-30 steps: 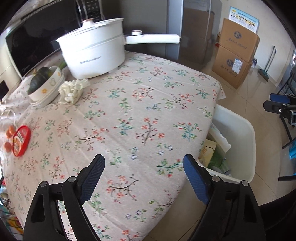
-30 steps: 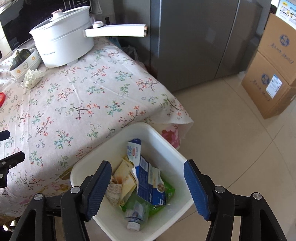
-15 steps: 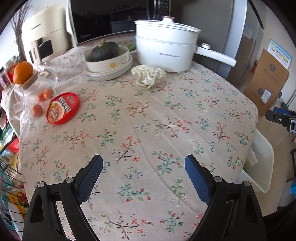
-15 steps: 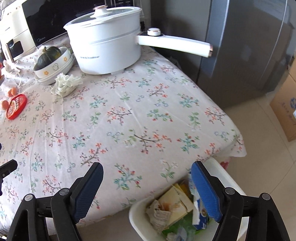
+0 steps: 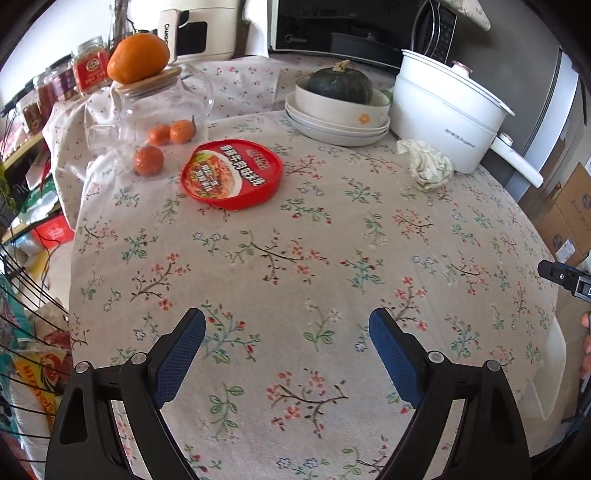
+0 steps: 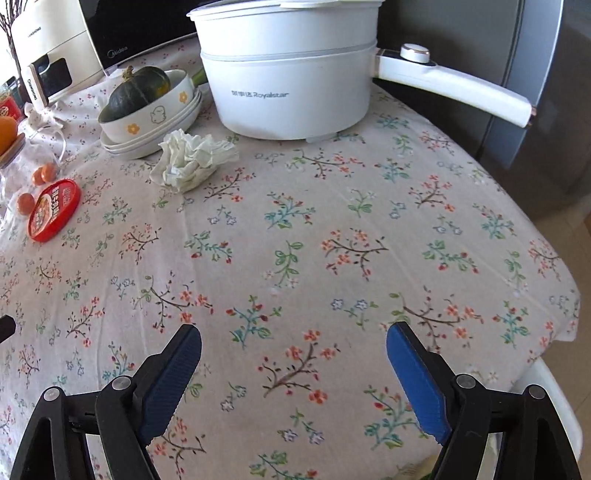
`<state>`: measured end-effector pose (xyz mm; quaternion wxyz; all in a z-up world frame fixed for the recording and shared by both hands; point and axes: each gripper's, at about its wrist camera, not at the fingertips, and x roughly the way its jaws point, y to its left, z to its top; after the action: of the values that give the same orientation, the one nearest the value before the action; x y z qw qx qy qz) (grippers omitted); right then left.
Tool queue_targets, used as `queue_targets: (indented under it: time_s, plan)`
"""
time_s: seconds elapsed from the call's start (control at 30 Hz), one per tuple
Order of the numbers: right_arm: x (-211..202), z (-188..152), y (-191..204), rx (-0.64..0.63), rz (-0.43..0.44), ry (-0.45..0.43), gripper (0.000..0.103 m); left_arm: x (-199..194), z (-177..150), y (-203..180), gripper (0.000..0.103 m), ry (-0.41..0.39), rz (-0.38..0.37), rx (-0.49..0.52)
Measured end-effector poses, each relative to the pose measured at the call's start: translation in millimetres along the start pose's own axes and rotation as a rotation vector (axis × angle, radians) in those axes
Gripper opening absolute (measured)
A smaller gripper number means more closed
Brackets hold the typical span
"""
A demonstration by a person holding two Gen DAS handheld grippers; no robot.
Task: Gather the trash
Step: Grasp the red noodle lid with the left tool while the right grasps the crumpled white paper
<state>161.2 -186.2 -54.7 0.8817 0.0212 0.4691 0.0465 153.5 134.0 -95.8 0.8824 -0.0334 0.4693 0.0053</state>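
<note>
Two grippers: the left gripper (image 5: 287,341) and the right gripper (image 6: 293,347) both hover above the near part of the desk (image 6: 332,236), each empty.
Left fingers: spread wide apart, blue pads (image 5: 177,360) facing inward with nothing between them.
Right fingers: also spread wide, blue pads (image 6: 415,376) apart and holding nothing.
Desk cover: a floral tablecloth (image 5: 314,258) drapes the whole surface.
Trash, lid: a red instant-noodle lid (image 5: 232,173) lies flat on the cloth at the far left, just beside three small oranges (image 5: 149,160).
Trash, tissue: a crumpled white tissue (image 6: 192,159) sits on the cloth, close in front of the white electric pot (image 6: 288,70) and next to the stacked plates (image 6: 147,142).
Bin: only a white rim (image 6: 554,402) shows below the desk's right edge in the right wrist view; its contents are hidden.
Bowl: a white bowl (image 5: 341,105) on the plates holds a dark green squash (image 5: 340,83).
Jar: a glass jar (image 5: 147,107) at the far left carries a large orange (image 5: 138,57) on its wooden lid.
Back row: a microwave (image 5: 351,26) stands behind the bowl and pot.
</note>
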Motion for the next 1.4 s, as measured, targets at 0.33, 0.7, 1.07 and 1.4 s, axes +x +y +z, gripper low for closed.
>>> queue_targets:
  time_s: [0.33, 0.7, 1.07, 1.4]
  plan:
    - [50.2, 28.8, 28.1, 0.006, 0.016, 0.007, 0.087, 33.0, 36.0, 57.0, 0.092, -0.044, -0.039, -0.162]
    - [91.7, 58.4, 59.4, -0.028, 0.033, 0.012, 0.087, 71.6, 85.2, 105.7, 0.090, -0.099, -0.046, -0.334]
    - [120.5, 107.6, 74.2, -0.034, 0.102, -0.010, 0.087, 109.6, 103.5, 130.3, 0.036, -0.069, -0.036, -0.238]
    - [166.6, 116.2, 100.5, -0.056, 0.150, 0.016, 0.038, 108.3, 108.1, 106.5, 0.003, -0.051, -0.014, -0.184]
